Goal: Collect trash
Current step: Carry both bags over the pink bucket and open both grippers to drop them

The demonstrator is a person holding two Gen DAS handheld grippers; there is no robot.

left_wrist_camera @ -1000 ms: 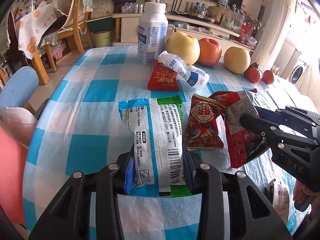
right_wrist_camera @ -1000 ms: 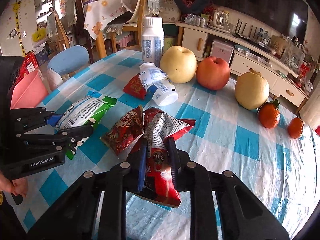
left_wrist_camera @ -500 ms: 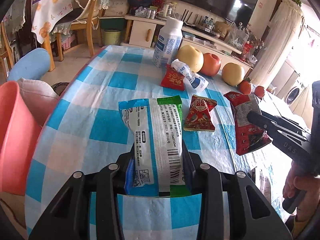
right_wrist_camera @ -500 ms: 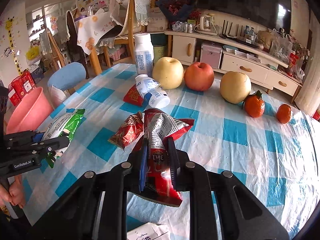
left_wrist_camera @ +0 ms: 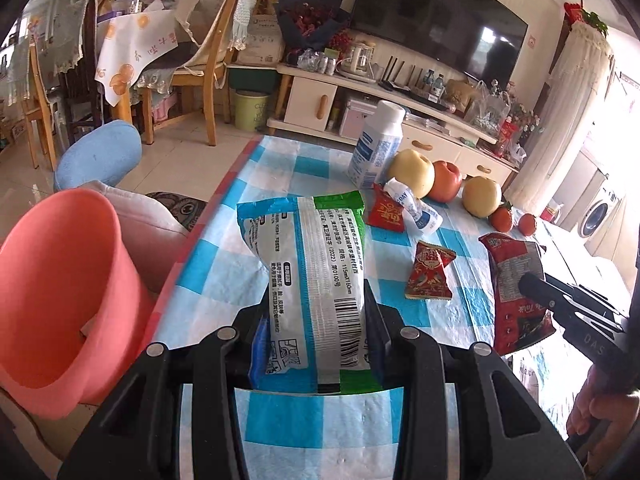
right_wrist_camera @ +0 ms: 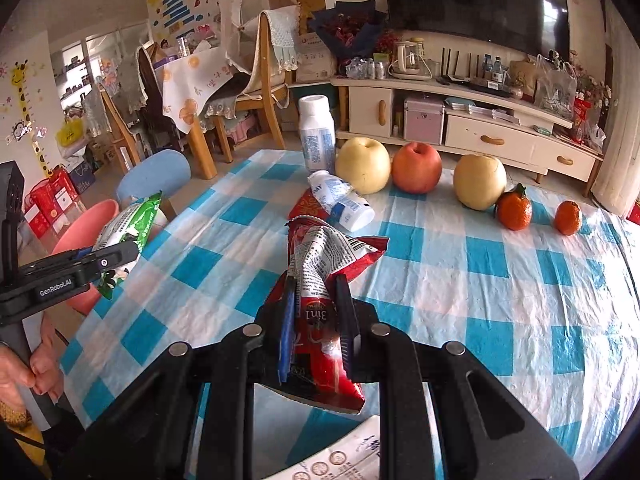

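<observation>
My left gripper point(left_wrist_camera: 316, 312) is shut on a green, blue and white snack packet point(left_wrist_camera: 312, 256), held up above the checked table near its left edge. A pink bucket point(left_wrist_camera: 60, 292) stands just left of it, below table height. My right gripper point(right_wrist_camera: 316, 292) is shut on a crumpled red wrapper point(right_wrist_camera: 320, 256), also lifted off the table. In the right wrist view, the left gripper point(right_wrist_camera: 116, 256) and its packet point(right_wrist_camera: 132, 220) hang over the bucket point(right_wrist_camera: 84, 232). On the cloth lie a small red sachet point(left_wrist_camera: 430, 276), another red sachet point(left_wrist_camera: 386, 214) and a tipped small bottle point(left_wrist_camera: 414, 208).
At the table's far side are an upright white bottle point(right_wrist_camera: 318, 140), two yellow fruits point(right_wrist_camera: 362, 166), a red apple point(right_wrist_camera: 416, 168) and two tangerines point(right_wrist_camera: 514, 210). A blue chair point(left_wrist_camera: 100, 156) stands beyond the bucket. Printed paper point(right_wrist_camera: 344, 460) lies at the near edge.
Both grippers have risen and drawn back from the table's middle, each still gripping its packet. The left one has swung left, bringing the pink bucket into its view.
</observation>
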